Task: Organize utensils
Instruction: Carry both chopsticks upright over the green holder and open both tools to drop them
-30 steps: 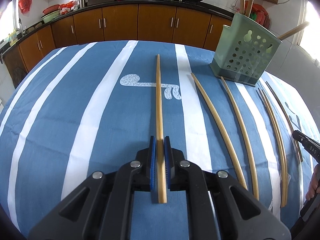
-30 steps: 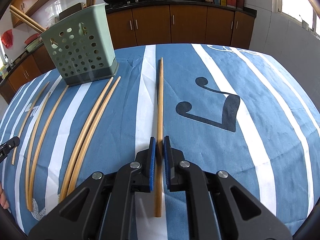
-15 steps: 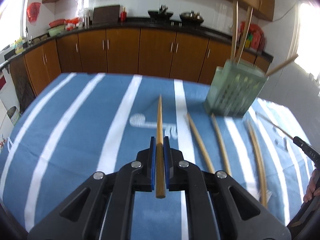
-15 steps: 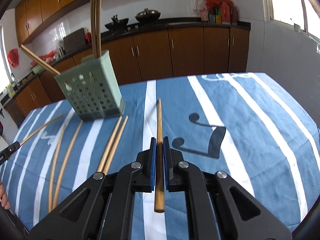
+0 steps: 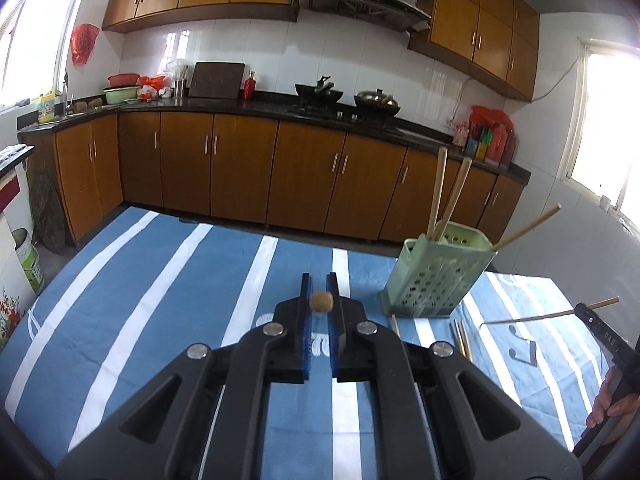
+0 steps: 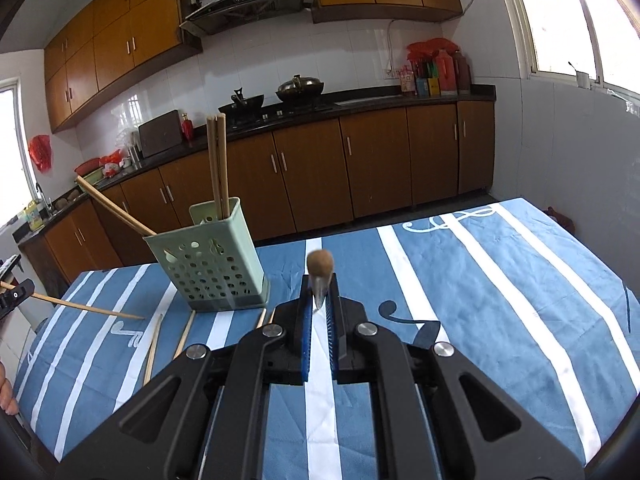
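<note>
Pointing end-on at each camera, one chopstick (image 5: 320,302) is clamped in the closed left gripper (image 5: 320,296) and another chopstick (image 6: 319,261) in the closed right gripper (image 6: 319,296), both raised above the blue-striped table (image 6: 500,300) near the green holder (image 6: 208,264).

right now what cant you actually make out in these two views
- Length of each held chopstick: left gripper and right gripper each show only a round end pointing at the lens.
- Loose chopsticks on the tablecloth: their near ends run behind the gripper bodies, so no full count.
- Inside the green holder: its perforated walls hide how the three chopsticks sit.
- Counter items: too small to identify.
</note>
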A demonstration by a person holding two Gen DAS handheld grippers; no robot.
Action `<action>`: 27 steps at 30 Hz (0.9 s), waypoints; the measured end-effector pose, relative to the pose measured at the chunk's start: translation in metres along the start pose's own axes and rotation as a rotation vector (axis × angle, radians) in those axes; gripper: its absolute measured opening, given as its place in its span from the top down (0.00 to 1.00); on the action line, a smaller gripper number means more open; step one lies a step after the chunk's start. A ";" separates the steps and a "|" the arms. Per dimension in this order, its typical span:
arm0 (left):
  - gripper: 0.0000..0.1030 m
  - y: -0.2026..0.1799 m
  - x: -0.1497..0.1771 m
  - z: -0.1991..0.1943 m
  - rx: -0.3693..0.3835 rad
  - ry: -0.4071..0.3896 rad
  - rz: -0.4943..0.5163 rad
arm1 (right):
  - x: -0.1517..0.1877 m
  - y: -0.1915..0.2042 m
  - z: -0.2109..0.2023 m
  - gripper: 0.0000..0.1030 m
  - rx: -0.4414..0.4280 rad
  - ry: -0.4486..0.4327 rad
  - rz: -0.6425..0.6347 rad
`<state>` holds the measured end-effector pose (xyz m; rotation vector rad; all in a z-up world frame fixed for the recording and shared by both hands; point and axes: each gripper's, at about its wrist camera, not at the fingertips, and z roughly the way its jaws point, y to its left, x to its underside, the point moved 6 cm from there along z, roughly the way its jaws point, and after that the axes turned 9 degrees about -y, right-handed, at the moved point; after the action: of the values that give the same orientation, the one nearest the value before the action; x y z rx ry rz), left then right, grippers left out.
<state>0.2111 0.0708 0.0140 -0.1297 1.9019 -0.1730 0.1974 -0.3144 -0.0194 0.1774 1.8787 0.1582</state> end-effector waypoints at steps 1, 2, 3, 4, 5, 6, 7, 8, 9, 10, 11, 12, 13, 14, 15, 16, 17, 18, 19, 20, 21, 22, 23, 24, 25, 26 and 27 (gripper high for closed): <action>0.92 0.000 -0.002 -0.001 -0.001 -0.005 0.000 | -0.001 0.000 -0.001 0.93 -0.001 -0.004 -0.002; 0.92 0.000 -0.004 -0.001 -0.001 -0.008 0.000 | -0.002 0.001 -0.002 0.93 -0.002 -0.008 -0.004; 0.92 0.000 -0.006 -0.002 0.000 -0.011 0.002 | -0.004 0.002 -0.003 0.93 -0.003 -0.012 -0.005; 0.92 -0.001 -0.007 -0.003 0.002 -0.013 0.004 | -0.006 0.003 -0.004 0.93 -0.005 -0.016 -0.007; 0.92 -0.002 -0.010 -0.004 0.007 -0.014 0.005 | -0.009 0.005 -0.005 0.93 -0.011 -0.022 -0.008; 0.92 -0.005 -0.014 -0.006 0.017 -0.019 0.008 | -0.012 0.007 -0.006 0.93 -0.016 -0.028 -0.010; 0.93 -0.007 -0.016 -0.008 0.023 -0.024 0.012 | -0.017 0.010 -0.009 0.93 -0.025 -0.039 -0.014; 0.93 -0.008 -0.019 -0.010 0.031 -0.031 0.017 | -0.022 0.012 -0.011 0.93 -0.031 -0.047 -0.016; 0.93 -0.013 -0.025 -0.014 0.043 -0.043 0.022 | -0.027 0.016 -0.013 0.93 -0.041 -0.059 -0.018; 0.93 -0.015 -0.030 -0.017 0.053 -0.050 0.022 | -0.033 0.019 -0.015 0.93 -0.052 -0.069 -0.017; 0.93 -0.017 -0.034 -0.020 0.063 -0.057 0.021 | -0.041 0.023 -0.019 0.93 -0.072 -0.082 -0.011; 0.93 -0.020 -0.040 -0.023 0.076 -0.067 0.017 | -0.046 0.026 -0.022 0.93 -0.087 -0.092 -0.005; 0.93 -0.024 -0.045 -0.025 0.087 -0.076 0.014 | -0.053 0.030 -0.026 0.93 -0.108 -0.103 0.001; 0.93 -0.027 -0.051 -0.027 0.097 -0.085 0.011 | -0.061 0.034 -0.030 0.93 -0.130 -0.119 0.010; 0.93 -0.033 -0.057 -0.030 0.110 -0.095 0.006 | -0.067 0.038 -0.034 0.93 -0.147 -0.132 0.016; 0.93 -0.038 -0.063 -0.031 0.122 -0.105 0.002 | -0.074 0.042 -0.037 0.93 -0.164 -0.148 0.022; 0.93 -0.046 -0.071 -0.033 0.137 -0.122 -0.002 | -0.083 0.048 -0.042 0.93 -0.185 -0.175 0.027; 0.93 -0.050 -0.077 -0.035 0.147 -0.135 -0.002 | -0.089 0.052 -0.045 0.93 -0.196 -0.192 0.029; 0.93 -0.058 -0.085 -0.037 0.159 -0.155 -0.001 | -0.095 0.056 -0.047 0.93 -0.207 -0.213 0.030; 0.93 -0.066 -0.093 -0.038 0.169 -0.176 0.001 | -0.103 0.061 -0.049 0.93 -0.218 -0.240 0.032; 0.93 -0.072 -0.099 -0.039 0.176 -0.192 0.003 | -0.110 0.065 -0.051 0.93 -0.225 -0.263 0.034; 0.93 -0.080 -0.106 -0.040 0.187 -0.213 0.004 | -0.115 0.068 -0.051 0.93 -0.230 -0.284 0.037; 0.93 -0.091 -0.116 -0.041 0.194 -0.244 0.007 | -0.122 0.072 -0.050 0.93 -0.234 -0.308 0.038; 0.93 -0.097 -0.122 -0.041 0.194 -0.265 0.011 | -0.128 0.075 -0.048 0.93 -0.233 -0.328 0.039; 0.93 -0.106 -0.130 -0.040 0.193 -0.289 0.016 | -0.134 0.079 -0.045 0.93 -0.230 -0.348 0.040; 0.93 -0.113 -0.136 -0.039 0.195 -0.309 0.016 | -0.138 0.081 -0.042 0.93 -0.230 -0.357 0.042; 0.93 -0.122 -0.145 -0.037 0.195 -0.333 0.015 | -0.143 0.083 -0.038 0.93 -0.232 -0.371 0.047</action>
<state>0.2246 -0.0220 0.1832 -0.0103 1.5448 -0.3066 0.2083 -0.2627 0.1418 0.0842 1.4753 0.3489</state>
